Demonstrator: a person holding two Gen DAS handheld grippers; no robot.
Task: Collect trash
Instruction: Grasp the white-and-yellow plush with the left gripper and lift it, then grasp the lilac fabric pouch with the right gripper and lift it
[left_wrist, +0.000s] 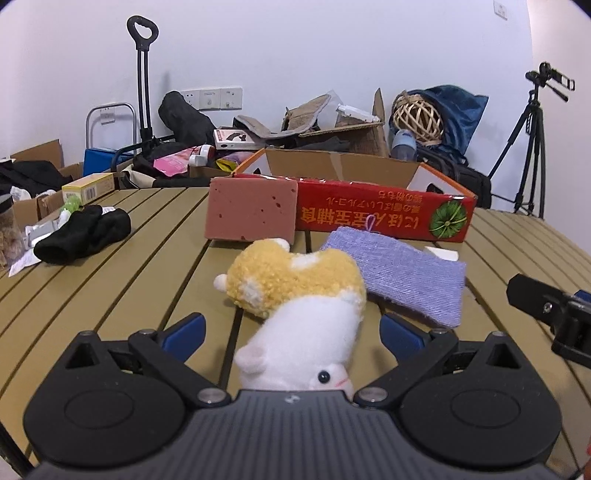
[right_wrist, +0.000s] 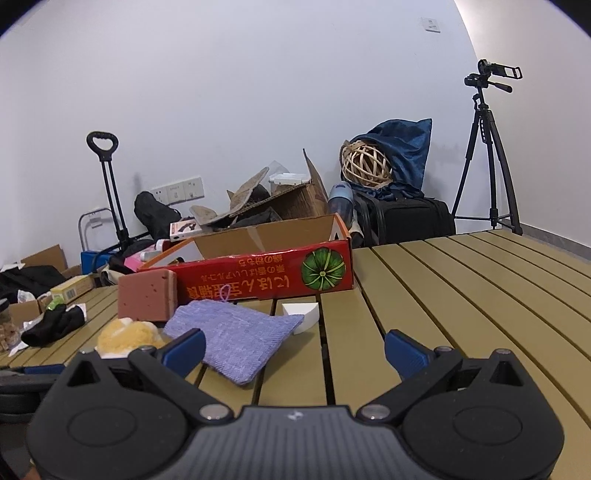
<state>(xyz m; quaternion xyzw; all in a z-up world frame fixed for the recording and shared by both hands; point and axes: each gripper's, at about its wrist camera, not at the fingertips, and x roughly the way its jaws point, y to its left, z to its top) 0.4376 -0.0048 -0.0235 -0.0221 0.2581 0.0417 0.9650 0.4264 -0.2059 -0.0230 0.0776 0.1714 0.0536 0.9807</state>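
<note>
Left gripper (left_wrist: 291, 334) low over the tan slatted table (right_wrist: 461, 295), blue tips spread wide, one on each side of the soft white and yellow plush toy (left_wrist: 295, 295), not pinching it yet. Lying on its side, that toy, near edge of the table, head tucked close under the camera, so probably about to be grabbed around the white middle. Right gripper (right_wrist: 293, 349) also spread wide, holding nothing, waiting just to the right above bare slats. Just beyond the toy, a flat purple knitted cloth (left_wrist: 402, 273), with a small white wedge-shaped block (right_wrist: 301, 314) by its far right edge. Farther back, a pink-brown sponge brick (left_wrist: 251, 208) leaning against the long red cardboard box (left_wrist: 380, 214), open on top, likely the place for the trash. Far left, a crumpled black sock (left_wrist: 81, 236), well apart from the rest.
</note>
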